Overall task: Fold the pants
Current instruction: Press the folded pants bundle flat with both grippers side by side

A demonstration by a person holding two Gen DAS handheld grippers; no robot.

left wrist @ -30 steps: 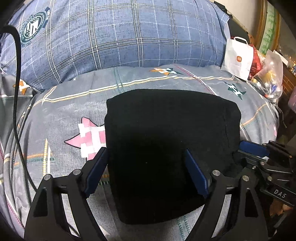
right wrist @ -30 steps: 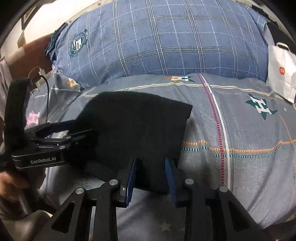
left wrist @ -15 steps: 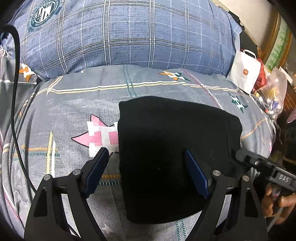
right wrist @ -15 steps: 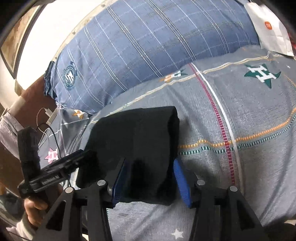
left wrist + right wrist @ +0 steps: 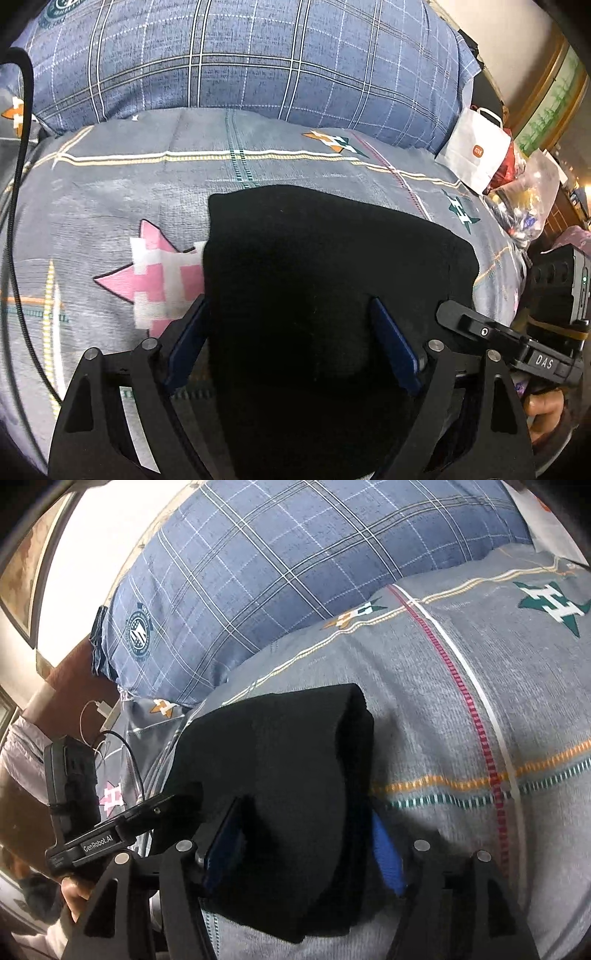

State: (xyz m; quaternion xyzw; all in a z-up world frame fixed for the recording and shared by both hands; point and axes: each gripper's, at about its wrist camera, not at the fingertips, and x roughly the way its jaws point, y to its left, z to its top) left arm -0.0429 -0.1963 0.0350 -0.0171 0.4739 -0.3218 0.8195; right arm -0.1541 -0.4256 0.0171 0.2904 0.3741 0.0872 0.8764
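Observation:
The black pants (image 5: 325, 280) lie folded into a thick rectangular bundle on the grey patterned bedspread (image 5: 129, 184). My left gripper (image 5: 291, 343) is open, its blue pads either side of the bundle's near left part. My right gripper (image 5: 310, 834) is open too, jaws spread around the bundle's near right end (image 5: 288, 775), the right pad (image 5: 386, 849) at its edge. Each gripper shows in the other's view: the right one (image 5: 491, 339) at the bundle's right side, the left one (image 5: 122, 830) at its left side.
A large blue plaid pillow (image 5: 240, 66) lies behind the pants. A white paper bag (image 5: 476, 151) and a clear plastic bag of items (image 5: 524, 206) stand at the bed's right edge. A black cable (image 5: 14, 206) runs down the left. A charger and cord (image 5: 99, 716) lie by the pillow.
My right gripper has opened wider and let go of the pants' edge, tilting left. My left gripper stayed open and shifted slightly; the bundle rests flat.

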